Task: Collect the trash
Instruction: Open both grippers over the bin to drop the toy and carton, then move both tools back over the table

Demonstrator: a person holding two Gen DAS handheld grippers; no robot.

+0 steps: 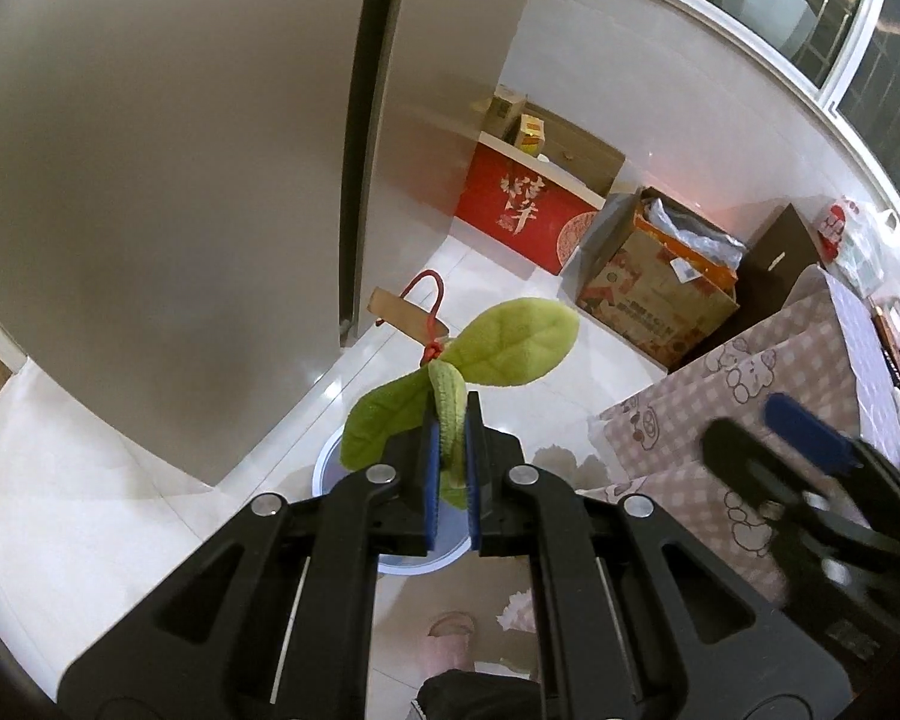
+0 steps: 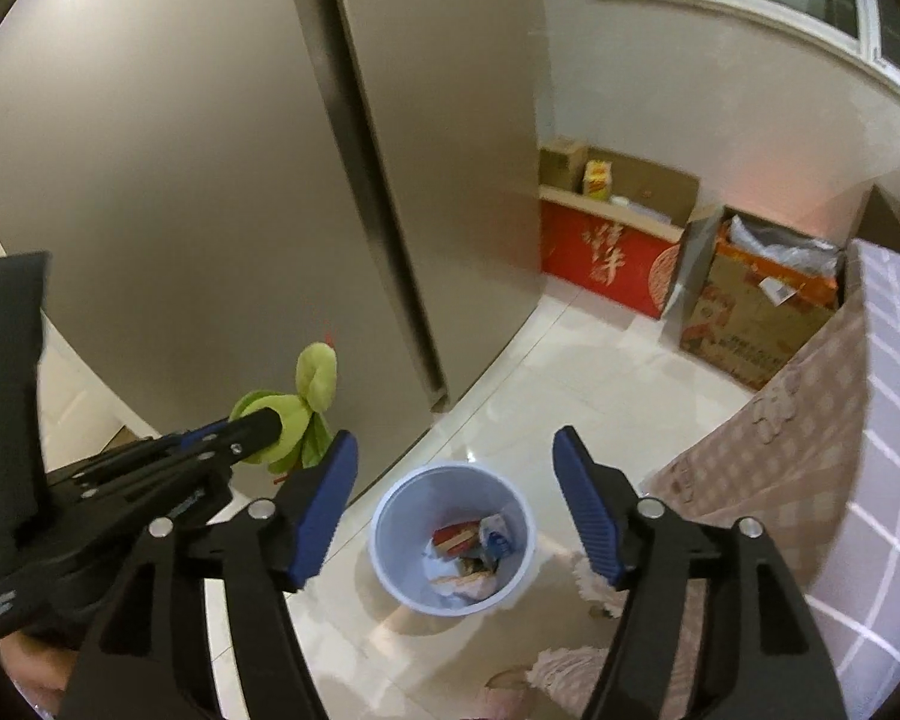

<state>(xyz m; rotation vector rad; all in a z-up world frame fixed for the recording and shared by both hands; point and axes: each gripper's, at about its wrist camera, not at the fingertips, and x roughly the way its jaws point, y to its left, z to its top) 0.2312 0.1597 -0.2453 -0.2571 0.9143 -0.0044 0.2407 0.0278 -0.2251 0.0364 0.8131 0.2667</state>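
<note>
Pale glossy floor tiles (image 2: 510, 360) run between a tall grey-beige refrigerator (image 2: 210, 180) and a bed under a pink checked cover (image 2: 810, 450), with cardboard boxes (image 2: 750, 312) stacked against the far wall.

Clenched on its catch, the left gripper (image 1: 451, 468) pinches the ribbed stem of a soft green plush sprout with two leaves (image 1: 510, 336), blue pads (image 1: 432, 480) squeezing the stem from both sides. A red cord with a small cardboard tag (image 1: 399, 312) hangs off the toy's far end. The right gripper (image 2: 456, 504) stands released, its jaws wide apart with nothing between them.

Judging by its fuzzy fabric and floppy leaves, the sprout should be very light, compliant and unbreakable; it will neither slip much nor resist. The stem, where it is taken now, looks the firmest place to hold, since a leaf would simply fold.

From the right wrist view the toy hangs above the floor, left of a round light-blue plastic waste bin (image 2: 390, 540), which already contains wrappers (image 2: 474, 540). From the left wrist view the bin's rim shows directly beneath the closed jaws, so the sprout appears to sit roughly over or just beside the opening.
</note>
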